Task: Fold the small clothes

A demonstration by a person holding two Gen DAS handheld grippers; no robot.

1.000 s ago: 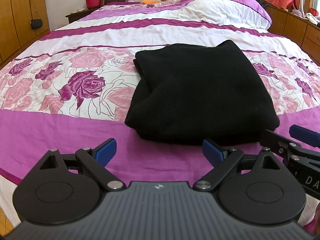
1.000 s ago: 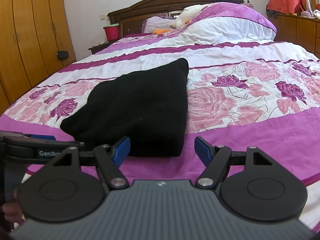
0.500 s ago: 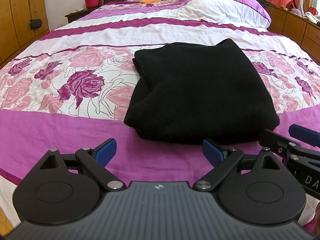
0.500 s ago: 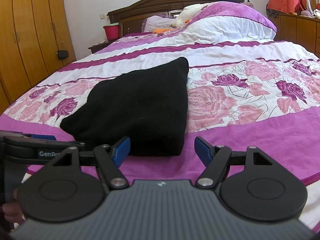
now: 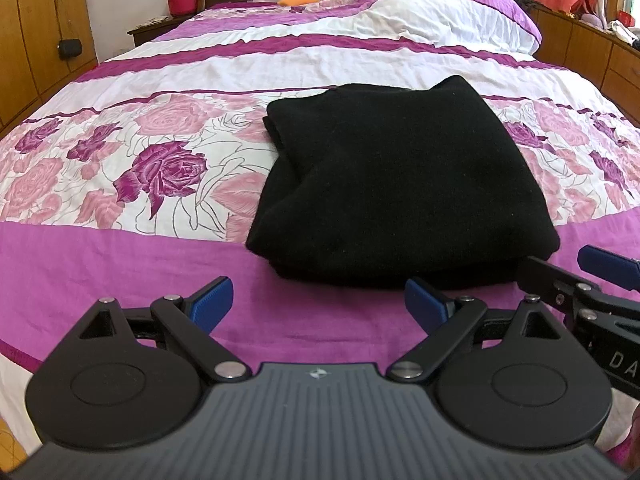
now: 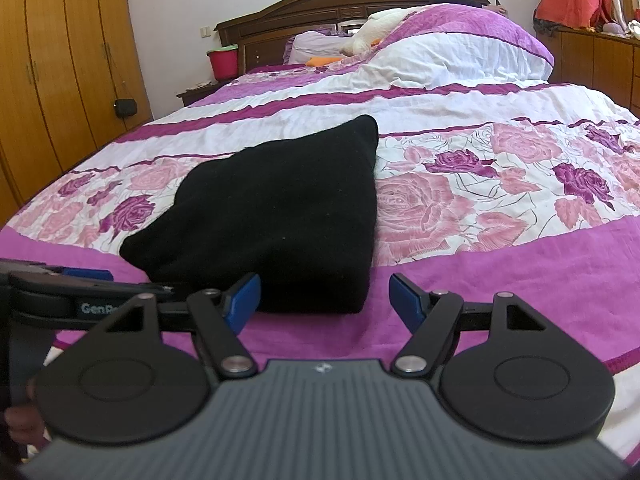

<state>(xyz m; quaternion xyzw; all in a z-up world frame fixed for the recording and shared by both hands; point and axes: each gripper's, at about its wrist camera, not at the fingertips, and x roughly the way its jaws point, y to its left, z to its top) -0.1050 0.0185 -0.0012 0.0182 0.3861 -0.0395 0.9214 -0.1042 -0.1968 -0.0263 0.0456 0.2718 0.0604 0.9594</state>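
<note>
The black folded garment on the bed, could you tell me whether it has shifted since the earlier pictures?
No. The black folded garment lies in the same place: its near edge still rests on the purple band of the bedspread, its left side beside the same dark rose.

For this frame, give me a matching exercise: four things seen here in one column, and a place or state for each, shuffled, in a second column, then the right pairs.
Things:
1. folded black knit garment
2. red plastic bucket
3. left hand-held gripper
4. small black pouch

Places or states:
A. hanging on the wooden wardrobe
B. on the bedside table beside the headboard
C. open, nothing between its jaws
D. lying on the rose-patterned purple bedspread

Pairs: 1-D, 2-B, 3-C, 4-A
</note>
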